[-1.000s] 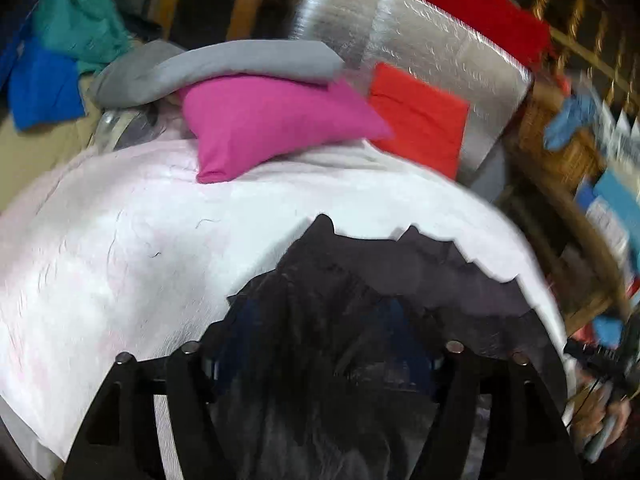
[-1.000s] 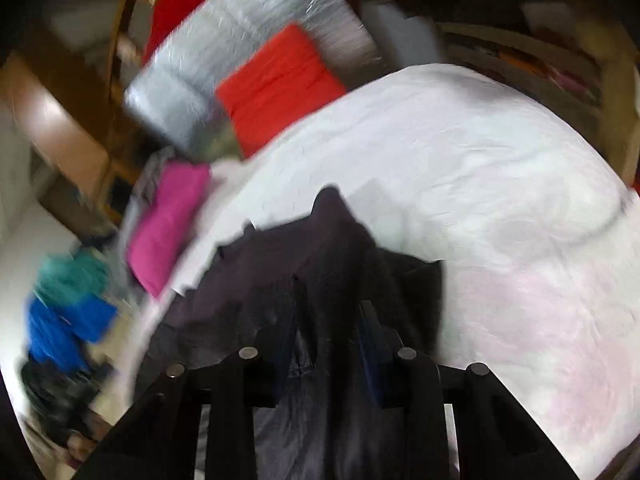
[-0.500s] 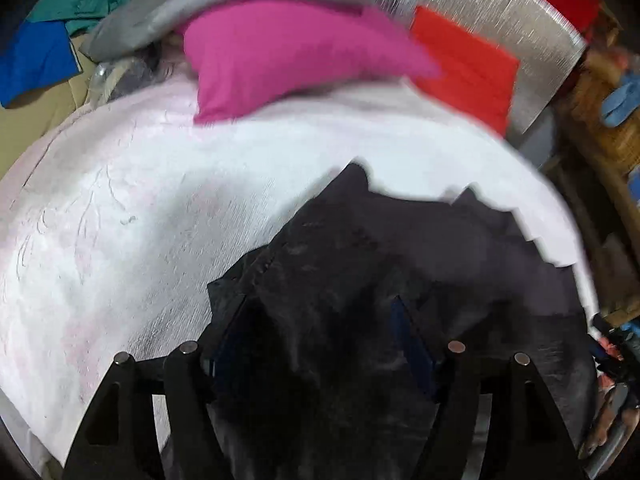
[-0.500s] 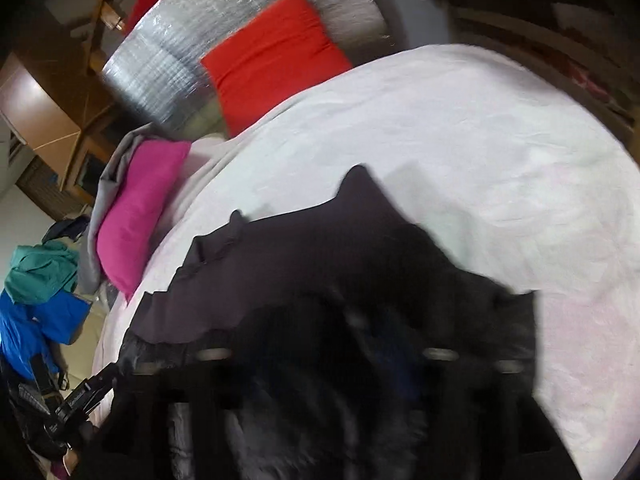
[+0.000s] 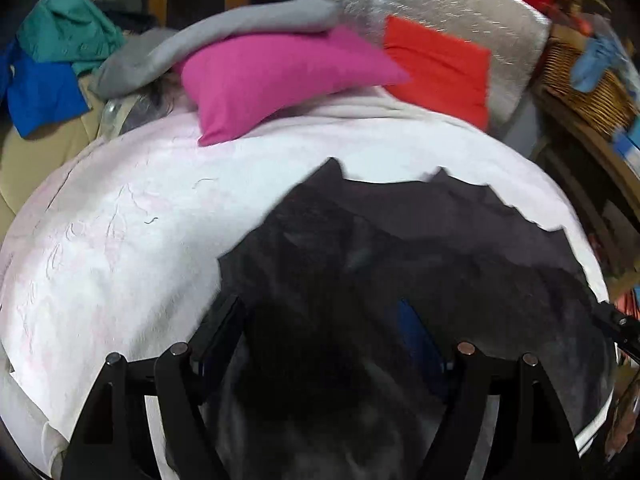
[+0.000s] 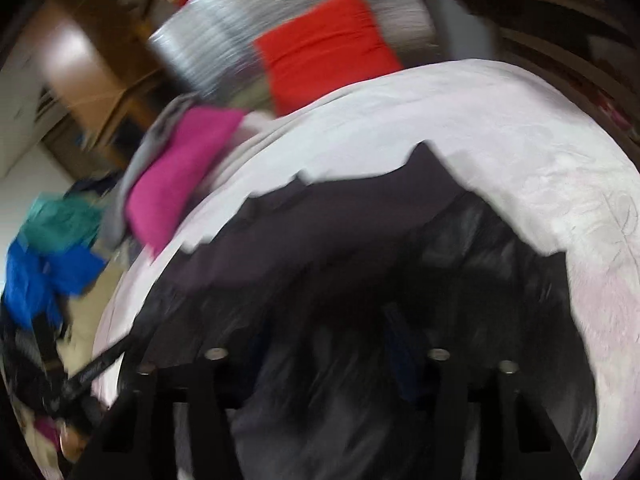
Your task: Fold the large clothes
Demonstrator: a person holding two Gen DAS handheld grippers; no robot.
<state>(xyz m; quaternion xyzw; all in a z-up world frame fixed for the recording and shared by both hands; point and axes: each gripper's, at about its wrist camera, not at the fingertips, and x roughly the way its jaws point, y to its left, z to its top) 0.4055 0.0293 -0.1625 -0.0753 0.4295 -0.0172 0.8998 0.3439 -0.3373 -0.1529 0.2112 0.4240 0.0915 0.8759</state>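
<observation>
A large black garment (image 5: 400, 248) lies spread on a white, faintly pink bed cover (image 5: 120, 240). It also shows in the right wrist view (image 6: 340, 240), which is blurred. My left gripper (image 5: 320, 320) stands with its jaws wide apart and black cloth bunched between and over them. My right gripper (image 6: 328, 320) also has its jaws wide apart over the cloth, with fabric draped across them. Whether either one pinches the cloth is hidden. The other gripper shows at the right edge of the left wrist view (image 5: 618, 326).
At the bed's far end lie a magenta pillow (image 5: 280, 76), a grey pillow (image 5: 224, 36), a red pillow (image 5: 440, 68) and a silver mat (image 5: 460, 12). Teal and blue clothes (image 5: 52, 64) are piled at the left. A wicker basket (image 5: 584, 84) stands at the right.
Both grippers have opened wider over the last second. The garment has spread out flatter and wider across the bed, and the right wrist view has swung.
</observation>
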